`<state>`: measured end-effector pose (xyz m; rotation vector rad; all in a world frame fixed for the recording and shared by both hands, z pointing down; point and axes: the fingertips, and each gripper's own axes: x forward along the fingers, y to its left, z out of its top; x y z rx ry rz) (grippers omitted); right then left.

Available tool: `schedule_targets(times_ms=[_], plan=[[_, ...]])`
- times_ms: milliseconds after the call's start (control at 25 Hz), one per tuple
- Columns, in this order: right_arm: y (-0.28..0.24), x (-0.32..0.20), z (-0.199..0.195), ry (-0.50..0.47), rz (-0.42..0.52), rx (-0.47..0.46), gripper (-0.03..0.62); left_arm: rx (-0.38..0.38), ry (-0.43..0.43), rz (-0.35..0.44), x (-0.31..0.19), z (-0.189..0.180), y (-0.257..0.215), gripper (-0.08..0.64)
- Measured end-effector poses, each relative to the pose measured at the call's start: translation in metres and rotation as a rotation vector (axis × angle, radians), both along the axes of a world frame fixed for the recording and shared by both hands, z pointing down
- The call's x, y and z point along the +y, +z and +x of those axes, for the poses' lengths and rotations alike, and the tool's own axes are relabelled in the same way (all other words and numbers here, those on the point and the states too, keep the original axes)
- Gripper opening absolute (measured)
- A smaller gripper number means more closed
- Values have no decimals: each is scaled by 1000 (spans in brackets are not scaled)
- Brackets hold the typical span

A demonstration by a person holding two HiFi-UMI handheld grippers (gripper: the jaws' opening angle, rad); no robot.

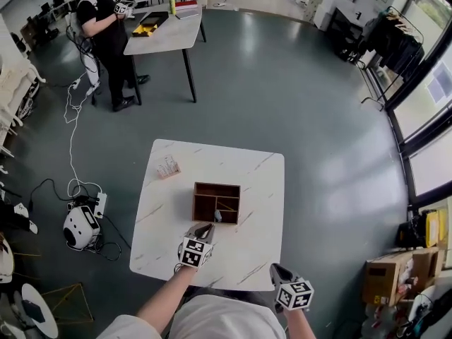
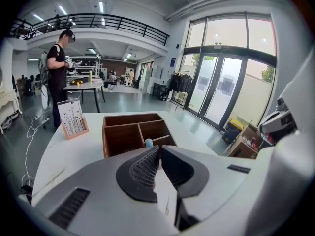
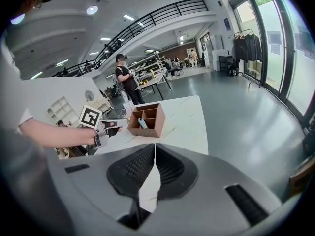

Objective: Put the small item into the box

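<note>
Head view: the small item [image 1: 217,215] already sits inside the box [image 1: 195,202], toward its 5 o'clock corner. The left tool [image 1: 205,229] and right tool [image 1: 277,268] are both closed and empty. The left one, at the box's 6 o'clock, could shove the box across the surface [image 1: 247,168].

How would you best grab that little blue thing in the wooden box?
Probably by its raised end, coming straight down from above. The blue thing leans slanted in one compartment of the wooden box. The walls block any sideways approach, while its upper end stands near the rim.
</note>
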<state>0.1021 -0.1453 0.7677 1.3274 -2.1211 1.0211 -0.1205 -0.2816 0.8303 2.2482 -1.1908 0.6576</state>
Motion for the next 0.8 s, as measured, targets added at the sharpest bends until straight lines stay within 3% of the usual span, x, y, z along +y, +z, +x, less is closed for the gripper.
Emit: schedule_targets(times_ms=[360,600,800], plan=[[-14,1,-11,-84,37,-60,26,69,-47,4,56,-7,-40,14],[-22,19,1,-178,64,-55,26,181,-146,-27,108,2,-58,14],[-27,42,12,-236,91,-69,26,175,-208,-29,157,8,-63,14]])
